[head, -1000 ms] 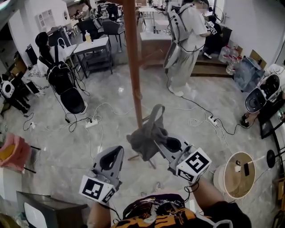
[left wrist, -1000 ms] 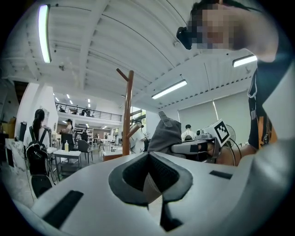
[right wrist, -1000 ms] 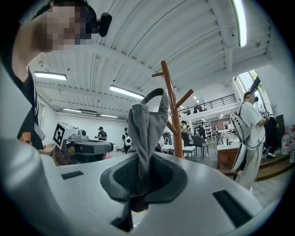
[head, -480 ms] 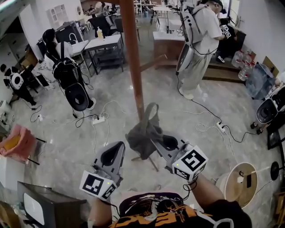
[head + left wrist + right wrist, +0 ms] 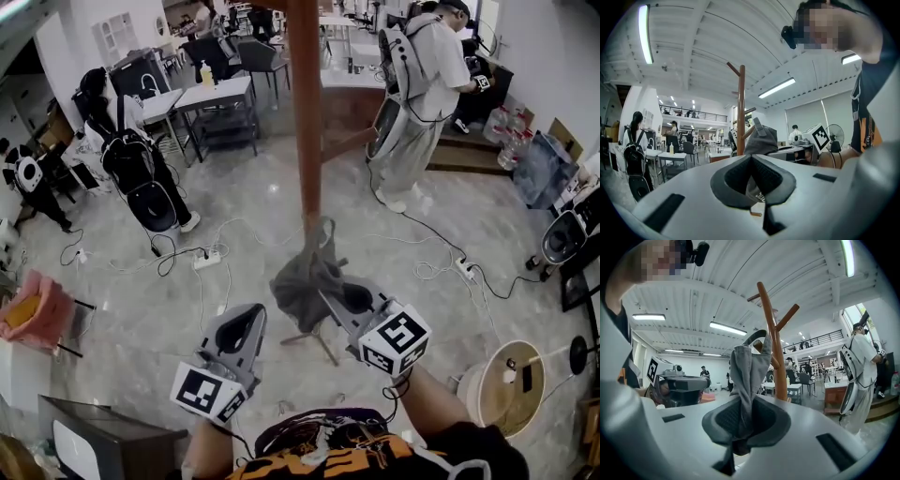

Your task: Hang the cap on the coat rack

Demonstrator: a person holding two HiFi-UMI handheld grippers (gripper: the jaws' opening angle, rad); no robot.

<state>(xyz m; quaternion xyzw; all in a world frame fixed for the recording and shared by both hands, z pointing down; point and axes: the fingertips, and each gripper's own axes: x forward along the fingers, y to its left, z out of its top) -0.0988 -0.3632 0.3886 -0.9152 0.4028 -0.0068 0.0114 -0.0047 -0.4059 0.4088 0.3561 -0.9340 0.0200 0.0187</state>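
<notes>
**Item:** cap point(image 5: 300, 286), grey, soft, bunched.

**Location:** at the far tip of the right tongs point(image 5: 328, 298), crown fabric clamped between both jaws. Strap loop point(image 5: 324, 231) upright, touching or just beside the coat rack point(image 5: 307, 122) pole; impossible to tell which.

**Left tongs** point(image 5: 251, 314): clenched, nothing between the jaws, near and left of the cap, apart from it.

**Step in hand, by judgement:** bringing the strap loop to a peg point(image 5: 790, 315).

**To do it well:**
- Raise the cap past the peg tip.
- Keep the loop open and facing the pole.
- Lower it over the upward-slanting peg.
- Loosen the grip only after settling the weight there.
- Optional: spread the loop with the left tongs, limp cloth being likely to fold shut.

**Hidden or unclear:**
- Pole top and upper pegs cut off in the head view; only a lower peg point(image 5: 349, 142) visible, far right of the pole.
- Rack base point(image 5: 317, 341) mostly behind the cap.
- Cap brim not distinguishable within the bunched cloth.
- Contact between loop and any peg uncertain in the right gripper view.
</notes>
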